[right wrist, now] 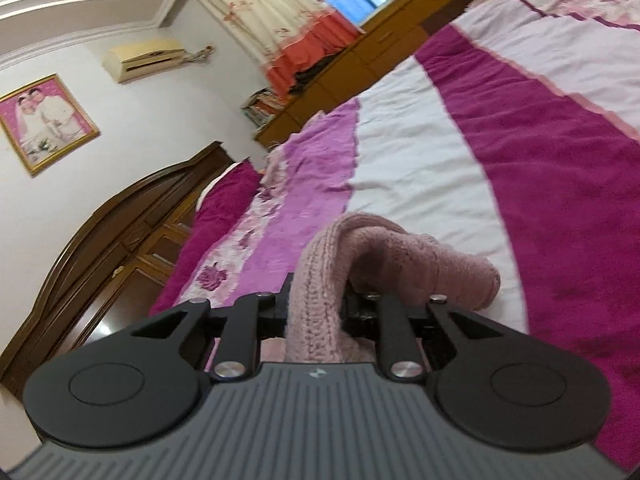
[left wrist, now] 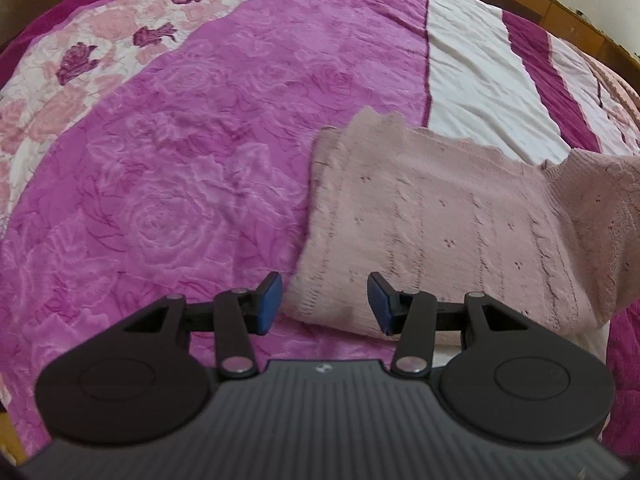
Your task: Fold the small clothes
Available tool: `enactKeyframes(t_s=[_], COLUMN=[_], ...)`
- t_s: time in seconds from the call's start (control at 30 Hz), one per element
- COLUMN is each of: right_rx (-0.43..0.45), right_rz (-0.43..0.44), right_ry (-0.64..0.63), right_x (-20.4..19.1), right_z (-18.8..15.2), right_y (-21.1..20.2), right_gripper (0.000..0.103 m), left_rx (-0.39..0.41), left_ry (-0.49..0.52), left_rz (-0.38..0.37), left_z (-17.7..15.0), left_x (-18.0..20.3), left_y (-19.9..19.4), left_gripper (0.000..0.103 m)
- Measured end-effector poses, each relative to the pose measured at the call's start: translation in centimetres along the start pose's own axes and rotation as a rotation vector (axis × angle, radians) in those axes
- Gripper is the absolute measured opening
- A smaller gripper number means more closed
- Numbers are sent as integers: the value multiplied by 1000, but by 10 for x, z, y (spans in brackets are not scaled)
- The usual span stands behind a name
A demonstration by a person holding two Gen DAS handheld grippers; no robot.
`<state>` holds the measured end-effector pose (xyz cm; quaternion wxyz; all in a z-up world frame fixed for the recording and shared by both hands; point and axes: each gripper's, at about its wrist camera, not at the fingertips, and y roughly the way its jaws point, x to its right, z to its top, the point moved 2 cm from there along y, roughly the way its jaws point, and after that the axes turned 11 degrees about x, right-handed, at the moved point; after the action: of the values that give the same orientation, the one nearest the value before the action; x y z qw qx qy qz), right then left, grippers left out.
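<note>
pink knit garment on a bed, one end lifted

a bed with a magenta floral cover fills both views. a folded pink knit garment lies on it. the left hand-held gripper hovers over its near edge, fingers apart. the right hand-held gripper is clamped on a raised fold.

The pink sweater squeezed between the right jaws hides their blue pads, and right of the left jaws its far end runs off the picture's edge.
</note>
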<state>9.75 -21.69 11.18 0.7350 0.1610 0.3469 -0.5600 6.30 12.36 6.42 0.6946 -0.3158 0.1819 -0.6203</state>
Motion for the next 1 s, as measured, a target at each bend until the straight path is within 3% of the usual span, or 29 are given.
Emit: enactKeyframes(t_s=[0.27, 0.57, 1.0], right_rx=[-46, -111, -296], right_rz=[72, 99, 25], right_ry=[-19, -52, -168], right_x=[-47, -100, -137], right_z=[-14, -54, -159], right_y=[21, 55, 119], right_gripper=[21, 21, 21], left_rx=[18, 24, 32], left_ry=[-14, -66, -119], left_rz=[36, 40, 39], left_z=[6, 12, 6], left_x=[-24, -52, -85], left_y=[-4, -5, -7], left_gripper=[49, 49, 49])
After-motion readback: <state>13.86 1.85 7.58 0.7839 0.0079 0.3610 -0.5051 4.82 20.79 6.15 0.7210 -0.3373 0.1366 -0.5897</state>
